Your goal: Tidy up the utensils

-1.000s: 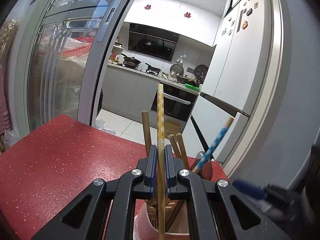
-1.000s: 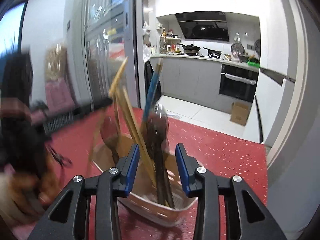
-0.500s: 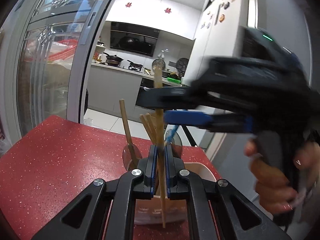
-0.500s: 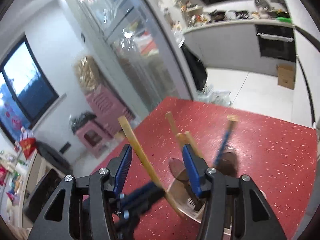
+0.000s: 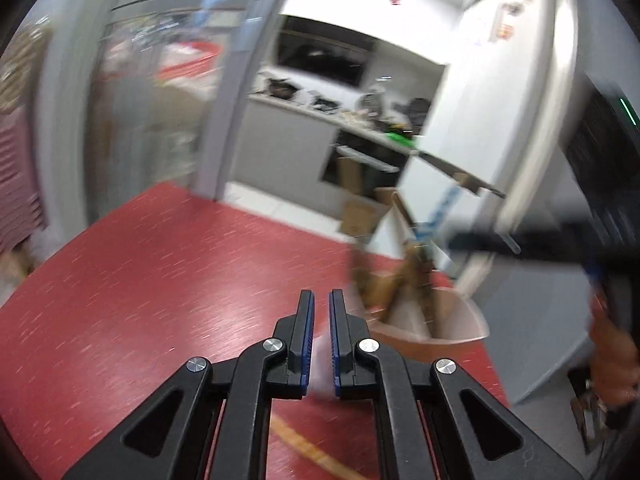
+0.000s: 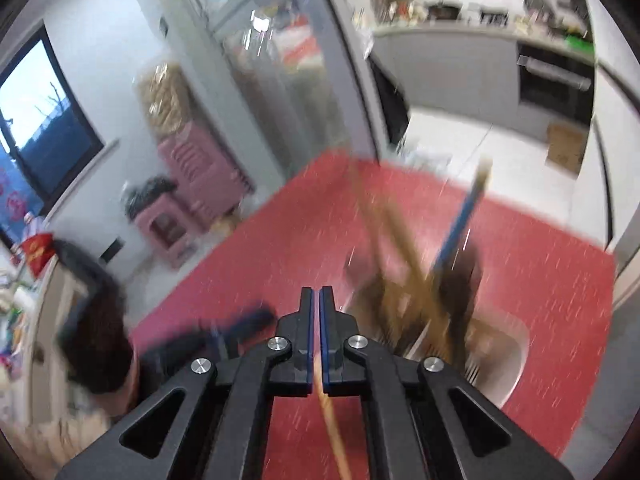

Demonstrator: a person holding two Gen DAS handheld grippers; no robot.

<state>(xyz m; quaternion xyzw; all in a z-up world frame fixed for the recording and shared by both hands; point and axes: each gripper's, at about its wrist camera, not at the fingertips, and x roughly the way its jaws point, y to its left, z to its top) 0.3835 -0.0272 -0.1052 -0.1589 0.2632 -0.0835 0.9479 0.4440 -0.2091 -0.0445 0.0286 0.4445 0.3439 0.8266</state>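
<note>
A pink utensil holder [image 5: 452, 320] stands on the red table [image 5: 160, 280], holding wooden chopsticks, spoons and a blue-handled utensil [image 6: 460, 224]. My left gripper [image 5: 321, 300] is nearly shut and empty, left of the holder. A yellow chopstick [image 5: 304, 448] shows below it. My right gripper [image 6: 316, 296] is shut on a yellow chopstick [image 6: 332, 428], whose shaft runs down behind the jaws. The holder [image 6: 504, 352] sits just right of it. The views are blurred by motion.
The table's far edge [image 5: 280, 216] borders a tiled kitchen floor. A white fridge [image 5: 500, 100] stands to the right. A glass sliding door [image 6: 280, 80] and a pink stool [image 6: 172, 224] are to the left. The left gripper's body [image 6: 168, 344] shows in the right wrist view.
The left gripper let go of the yellow chopstick and swung left, away from the holder. The right gripper shut on that chopstick and pulled back from above the holder.
</note>
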